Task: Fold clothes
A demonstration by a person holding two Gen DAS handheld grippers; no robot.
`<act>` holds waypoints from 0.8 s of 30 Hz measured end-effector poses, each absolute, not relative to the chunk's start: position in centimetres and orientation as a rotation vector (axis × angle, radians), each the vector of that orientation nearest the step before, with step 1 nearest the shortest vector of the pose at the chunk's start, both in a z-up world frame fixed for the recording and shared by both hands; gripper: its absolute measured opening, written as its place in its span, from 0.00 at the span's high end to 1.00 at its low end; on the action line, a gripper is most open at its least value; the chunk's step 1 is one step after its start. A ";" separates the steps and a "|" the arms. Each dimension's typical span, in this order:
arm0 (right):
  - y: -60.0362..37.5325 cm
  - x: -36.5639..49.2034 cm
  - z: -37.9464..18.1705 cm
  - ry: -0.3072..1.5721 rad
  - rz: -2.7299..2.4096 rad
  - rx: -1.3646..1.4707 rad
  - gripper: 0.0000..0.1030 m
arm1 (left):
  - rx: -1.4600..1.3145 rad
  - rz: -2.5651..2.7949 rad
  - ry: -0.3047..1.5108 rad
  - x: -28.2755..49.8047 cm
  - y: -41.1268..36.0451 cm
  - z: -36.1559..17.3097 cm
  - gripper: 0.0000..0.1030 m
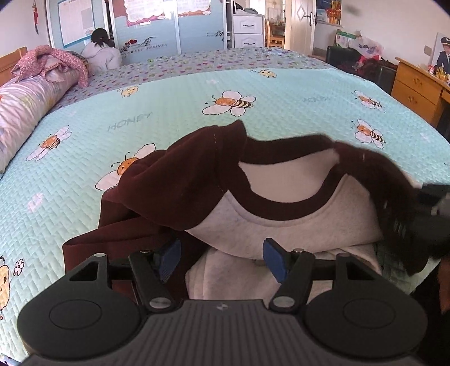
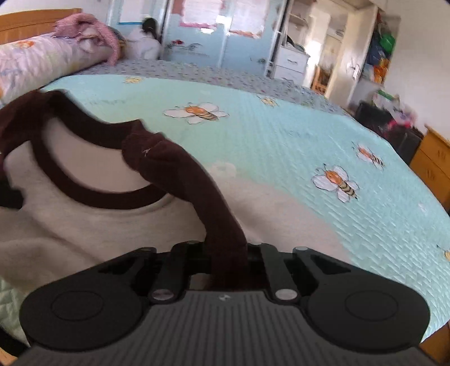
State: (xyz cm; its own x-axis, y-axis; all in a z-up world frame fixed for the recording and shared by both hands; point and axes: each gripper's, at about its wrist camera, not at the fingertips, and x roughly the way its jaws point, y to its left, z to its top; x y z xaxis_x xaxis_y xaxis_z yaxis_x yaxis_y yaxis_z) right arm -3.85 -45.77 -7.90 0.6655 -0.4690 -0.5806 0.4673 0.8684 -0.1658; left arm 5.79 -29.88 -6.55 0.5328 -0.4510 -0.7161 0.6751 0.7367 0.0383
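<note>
Clamped in the right gripper (image 2: 227,261), a maroon sleeve (image 2: 197,180) is rising from a white, maroon-trimmed sweatshirt (image 1: 295,225) that is lying rumpled just ahead of both grippers. Beside it, the left gripper (image 1: 222,260) is standing apart, its blue pads (image 1: 274,259) straddling the cloth without pressing it. Folding is looking barely begun: no neat fold is showing yet. Beyond the grippers, a bee-print bedspread (image 1: 281,93) is covering the bed, with a wardrobe (image 1: 157,25) far ahead and a seated person (image 1: 102,53) before it.

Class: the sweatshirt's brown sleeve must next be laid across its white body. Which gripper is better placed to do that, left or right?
Right. The right gripper is shut on the brown sleeve already. The left gripper stands open, gripping nothing, near the white body.
</note>
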 end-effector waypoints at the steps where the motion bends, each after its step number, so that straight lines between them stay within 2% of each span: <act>1: -46.5 -3.8 -7.6 0.649 -0.536 0.012 0.88 | 0.330 -0.686 0.749 5.7 -29.9 -6.5 0.35; 9: -52.1 -5.5 1.6 0.312 -0.648 0.089 0.85 | 0.303 -0.665 0.754 5.7 -29.4 -6.3 0.35; 11: -51.8 -5.8 0.3 0.350 -0.656 0.092 0.74 | 0.295 -0.665 0.745 5.7 -29.3 -6.1 0.35; 13: -51.5 -6.1 -1.0 0.391 -0.663 0.094 0.40 | 0.306 -0.660 0.720 5.8 -29.2 -5.7 0.35; 14: -51.4 -6.2 -1.7 0.412 -0.667 0.096 0.36 | 0.315 -0.656 0.705 5.8 -29.1 -5.5 0.35; 18: -49.3 -7.5 -5.4 0.482 -0.581 0.125 0.32 | 0.422 -0.636 0.636 6.0 -29.7 -5.2 0.35; 24: -46.4 -6.7 -8.4 0.585 -0.534 -0.037 0.29 | 0.663 -0.653 0.515 5.1 -31.9 -7.2 0.35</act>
